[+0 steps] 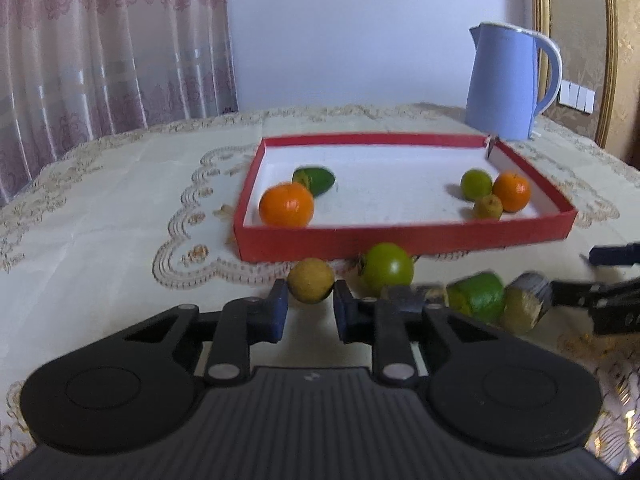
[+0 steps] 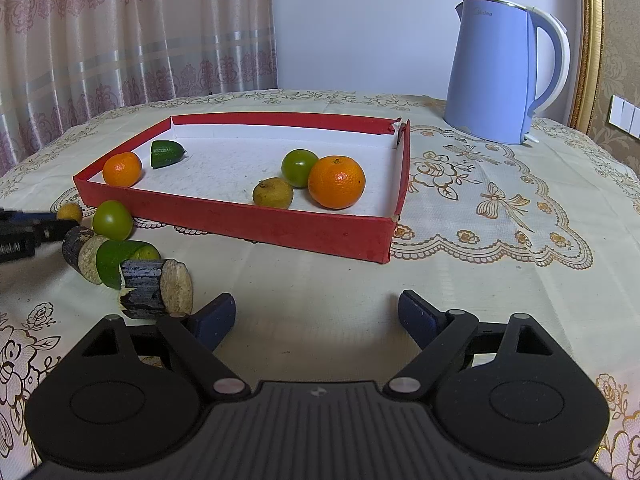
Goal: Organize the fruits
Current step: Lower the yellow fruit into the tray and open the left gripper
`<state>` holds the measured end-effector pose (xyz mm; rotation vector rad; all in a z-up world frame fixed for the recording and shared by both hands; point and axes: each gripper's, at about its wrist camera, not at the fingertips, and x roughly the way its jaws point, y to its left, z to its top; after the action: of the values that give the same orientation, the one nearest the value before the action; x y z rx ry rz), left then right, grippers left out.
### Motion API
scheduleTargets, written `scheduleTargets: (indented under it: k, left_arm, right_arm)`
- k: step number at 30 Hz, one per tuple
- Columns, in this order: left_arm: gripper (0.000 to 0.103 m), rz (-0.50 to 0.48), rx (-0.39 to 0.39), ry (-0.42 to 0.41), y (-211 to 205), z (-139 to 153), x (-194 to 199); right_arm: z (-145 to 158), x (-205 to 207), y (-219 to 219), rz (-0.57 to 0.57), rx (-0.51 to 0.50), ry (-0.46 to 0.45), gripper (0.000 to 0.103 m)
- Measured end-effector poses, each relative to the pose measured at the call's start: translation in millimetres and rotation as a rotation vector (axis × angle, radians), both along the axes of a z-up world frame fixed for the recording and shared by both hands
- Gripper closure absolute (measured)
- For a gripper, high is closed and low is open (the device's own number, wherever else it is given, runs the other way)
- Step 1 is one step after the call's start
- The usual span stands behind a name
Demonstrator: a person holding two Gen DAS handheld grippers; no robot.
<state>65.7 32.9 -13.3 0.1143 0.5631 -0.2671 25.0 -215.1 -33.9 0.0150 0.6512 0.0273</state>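
Observation:
A red tray holds two oranges, a green fruit, a yellowish fruit and a cut green piece. My left gripper is shut on a small yellowish fruit just in front of the tray. Beside it on the cloth lie a round green fruit, a cut green piece and two dark sugarcane pieces. My right gripper is open and empty over the cloth.
A blue electric kettle stands behind the tray at the right. The table has a cream lace cloth. Curtains hang at the left back. The right gripper shows at the left view's right edge.

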Motion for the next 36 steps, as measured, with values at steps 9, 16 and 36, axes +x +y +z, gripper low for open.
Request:
scheduleTargets:
  k: [9, 16, 36]
  left_arm:
    - [0.081, -0.047, -0.016, -0.043, -23.9, 32.0, 37.4]
    - [0.081, -0.055, 0.023, -0.008, -52.6, 19.8, 79.1]
    - [0.006, -0.005, 0.035, -0.088, -50.5, 22.2, 74.1]
  right_arm:
    - [0.2, -0.1, -0.2, 0.0, 0.0, 0.0, 0.014]
    - [-0.4, 0.0, 0.1, 0.001, 0.0, 0.001, 0.013]
    - [-0.2, 0.0, 0.1, 0.001, 0.0, 0.001, 0.012]
